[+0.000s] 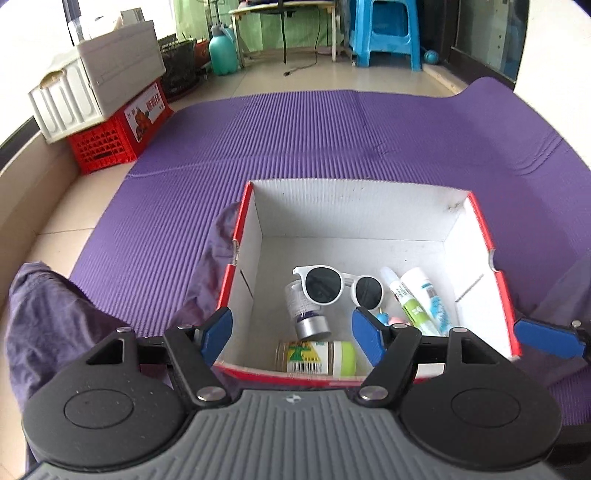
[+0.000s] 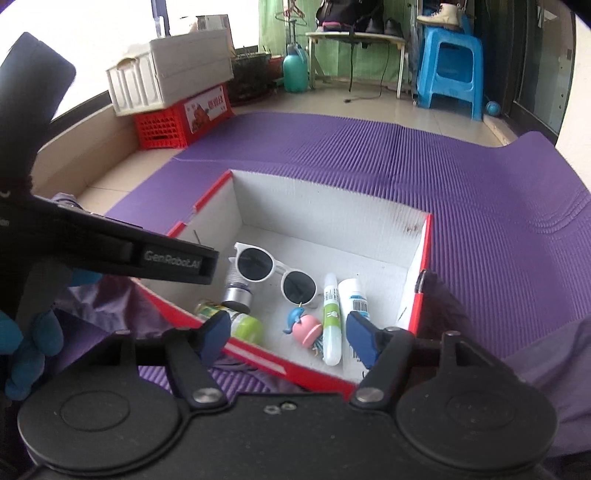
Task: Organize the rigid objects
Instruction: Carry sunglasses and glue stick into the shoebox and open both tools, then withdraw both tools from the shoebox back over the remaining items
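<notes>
A red box with white inside [image 1: 354, 210] [image 2: 332, 206] stands on the purple mat. In it lie white sunglasses [image 1: 338, 286] [image 2: 275, 271], a silver-capped bottle [image 1: 308, 317] [image 2: 238, 291], a green-lidded jar [image 1: 317, 356] [image 2: 245, 326], two tubes [image 1: 421, 301] [image 2: 330, 317] and a pink-and-blue toy [image 2: 304, 326]. My left gripper [image 1: 291, 334] is open and empty over the box's near edge. My right gripper [image 2: 286, 332] is open and empty over the near right corner. The left gripper's body [image 2: 110, 251] crosses the right wrist view at left.
The purple ribbed mat [image 1: 332, 129] covers the floor. A red crate [image 1: 122, 136] with a white bin [image 1: 99, 85] on it stands at the far left. A teal sprayer bottle [image 1: 221, 51], a low table and a blue stool [image 1: 388, 33] are behind. Purple cloth [image 1: 44, 314] lies beside the box.
</notes>
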Tool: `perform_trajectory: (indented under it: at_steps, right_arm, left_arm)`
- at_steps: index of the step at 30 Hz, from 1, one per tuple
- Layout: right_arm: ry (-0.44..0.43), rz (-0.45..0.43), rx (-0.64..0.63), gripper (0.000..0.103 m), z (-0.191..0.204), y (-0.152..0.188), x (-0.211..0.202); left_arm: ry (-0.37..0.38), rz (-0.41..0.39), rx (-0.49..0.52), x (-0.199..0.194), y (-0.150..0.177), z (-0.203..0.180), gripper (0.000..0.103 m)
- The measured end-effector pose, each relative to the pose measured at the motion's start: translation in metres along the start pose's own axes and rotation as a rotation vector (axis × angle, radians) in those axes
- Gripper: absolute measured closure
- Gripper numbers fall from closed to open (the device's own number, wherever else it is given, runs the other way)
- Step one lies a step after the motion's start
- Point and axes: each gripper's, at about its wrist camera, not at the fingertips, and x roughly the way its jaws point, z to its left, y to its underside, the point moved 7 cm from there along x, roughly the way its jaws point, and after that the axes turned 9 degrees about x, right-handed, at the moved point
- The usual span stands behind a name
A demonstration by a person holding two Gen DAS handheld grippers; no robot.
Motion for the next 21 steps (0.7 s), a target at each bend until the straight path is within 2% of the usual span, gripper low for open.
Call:
perform_trajectory:
  at_steps: [3,13,17,21]
  right_arm:
    - [-0.01,-0.018,0.012,0.027,0.003,0.001,-0.02]
    - [-0.045,-0.083,-0.002,0.016,0.02,0.011,-0.084]
    - [-0.085,-0.108,0.019,0.008,0.023,0.02,-0.109]
    - [-0.113,-0.118,0.046,0.004,0.023,0.028,-0.128]
  left_arm:
    - [0.001,-0.014,0.005,-0.021,0.006,0.0,0.028]
    - [0.025,-0.054,0.012,-0.093,0.029,-0.001,0.028]
    - [0.039,-0.07,0.0,-0.118,0.039,-0.001,0.028]
    - [0.053,-0.078,-0.008,-0.137,0.052,-0.003,0.021]
